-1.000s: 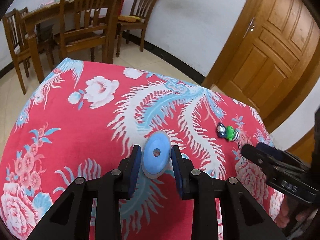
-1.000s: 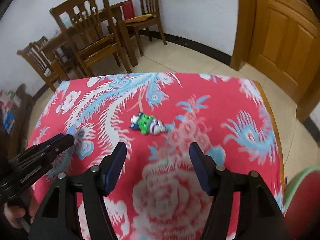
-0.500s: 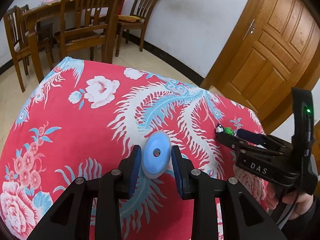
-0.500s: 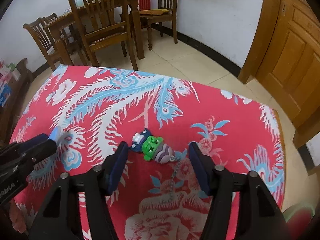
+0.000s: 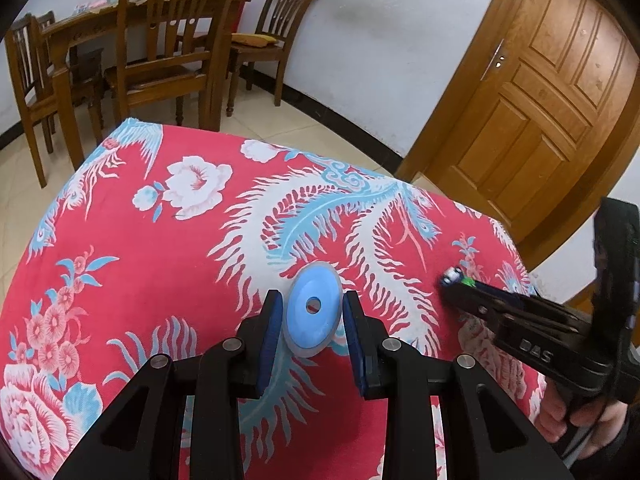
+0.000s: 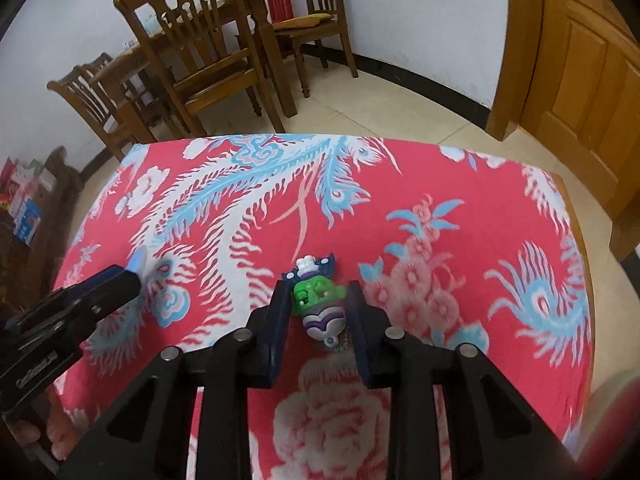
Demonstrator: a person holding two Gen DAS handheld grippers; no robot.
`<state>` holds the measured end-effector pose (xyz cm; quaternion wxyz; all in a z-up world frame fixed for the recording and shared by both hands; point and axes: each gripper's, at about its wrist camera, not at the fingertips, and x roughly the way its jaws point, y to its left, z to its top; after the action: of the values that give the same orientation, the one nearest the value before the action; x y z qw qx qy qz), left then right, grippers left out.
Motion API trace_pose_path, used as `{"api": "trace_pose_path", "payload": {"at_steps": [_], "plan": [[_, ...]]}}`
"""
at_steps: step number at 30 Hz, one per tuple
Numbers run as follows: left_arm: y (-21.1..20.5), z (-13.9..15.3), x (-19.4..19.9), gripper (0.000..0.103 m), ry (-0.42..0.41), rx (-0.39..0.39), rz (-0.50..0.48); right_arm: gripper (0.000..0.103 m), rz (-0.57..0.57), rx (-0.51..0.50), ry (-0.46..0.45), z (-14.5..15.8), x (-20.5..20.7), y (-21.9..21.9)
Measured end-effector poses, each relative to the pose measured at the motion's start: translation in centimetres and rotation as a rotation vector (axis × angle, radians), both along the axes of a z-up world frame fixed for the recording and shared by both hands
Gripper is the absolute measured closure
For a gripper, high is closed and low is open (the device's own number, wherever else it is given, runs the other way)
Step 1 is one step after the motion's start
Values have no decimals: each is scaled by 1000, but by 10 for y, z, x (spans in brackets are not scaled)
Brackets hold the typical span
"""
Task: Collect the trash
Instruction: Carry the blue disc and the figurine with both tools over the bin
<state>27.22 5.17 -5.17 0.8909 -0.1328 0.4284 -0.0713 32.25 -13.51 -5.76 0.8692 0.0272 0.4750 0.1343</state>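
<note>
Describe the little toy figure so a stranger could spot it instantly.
On the red floral tablecloth, look between the right claw's closing fingers. The toy figure lies there: green face, dark blue hat, purple-white body, bead chain. The only other small item is a flat blue disc.

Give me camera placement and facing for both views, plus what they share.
Left wrist: on the left gripper, angled down at the red tablecloth; jaws pinch a blue disc; right gripper and a hand at right.
Right wrist: on the right gripper, angled down; jaws closing around a green toy keychain; left gripper at left.
Shared: tablecloth, disc, toy, wooden chairs, door.
</note>
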Motion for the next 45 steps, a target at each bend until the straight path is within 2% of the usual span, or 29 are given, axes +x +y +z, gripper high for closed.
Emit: {"api": "trace_pose_path", "payload": {"at_steps": [18, 29, 36, 45], "plan": [[-18, 11, -6, 72, -36, 26, -48, 72, -146, 121, -72, 52, -94, -71], [-34, 35, -21, 72, -73, 53, -85, 72, -261, 155, -143, 77, -158, -120], [-60, 54, -40, 72, -100, 40, -143, 72, -351, 168, -162, 81, -190, -156], [-114, 74, -71, 72, -128, 16, -264, 72, -454, 177, -172, 80, -230, -202]]}}
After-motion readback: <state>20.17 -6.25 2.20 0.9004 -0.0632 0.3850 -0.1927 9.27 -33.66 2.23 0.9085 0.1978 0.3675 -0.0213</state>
